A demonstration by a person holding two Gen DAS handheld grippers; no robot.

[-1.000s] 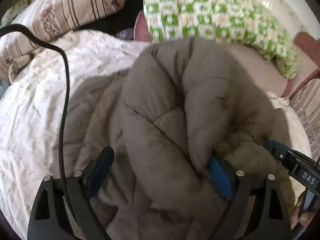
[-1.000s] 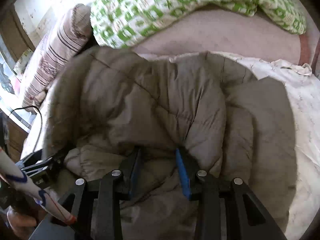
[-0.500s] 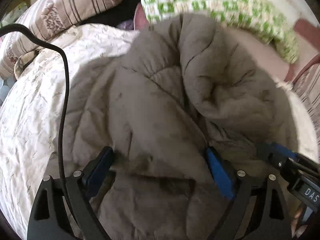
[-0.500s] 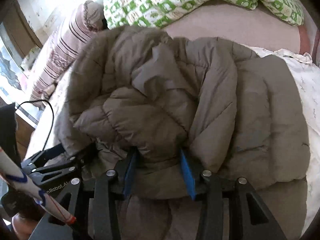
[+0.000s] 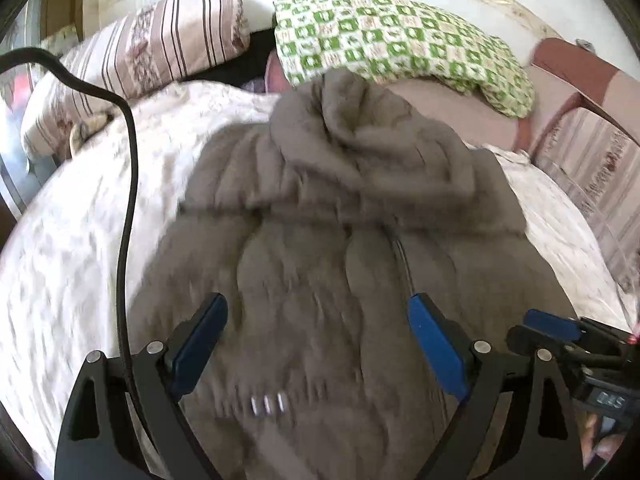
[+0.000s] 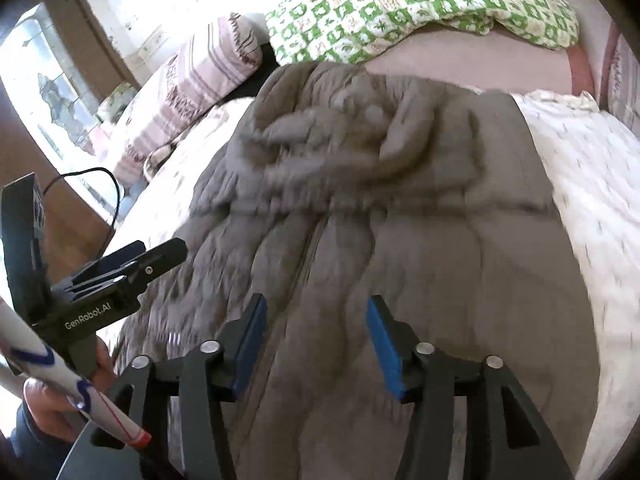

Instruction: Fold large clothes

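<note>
My left tongs (image 5: 316, 340) stand wide, empty; my right tongs (image 6: 314, 338) are opening, nothing gripped; the grey padded coat (image 5: 340, 248) lies mid-frame on the bed (image 5: 80, 240), upper part bunched toward the top; one fold judged laid; next calls for regripping the near hem.

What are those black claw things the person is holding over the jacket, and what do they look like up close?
They are two hand-held grippers. The left gripper and the right gripper each have a black frame with triangular cut-outs, silver pivot bolts and two fingers tipped with blue pads. White "GenRobot.AI" lettering marks the left one's side, and a black cable trails from it. A white sleeve with blue and red lines shows beside it.
</note>
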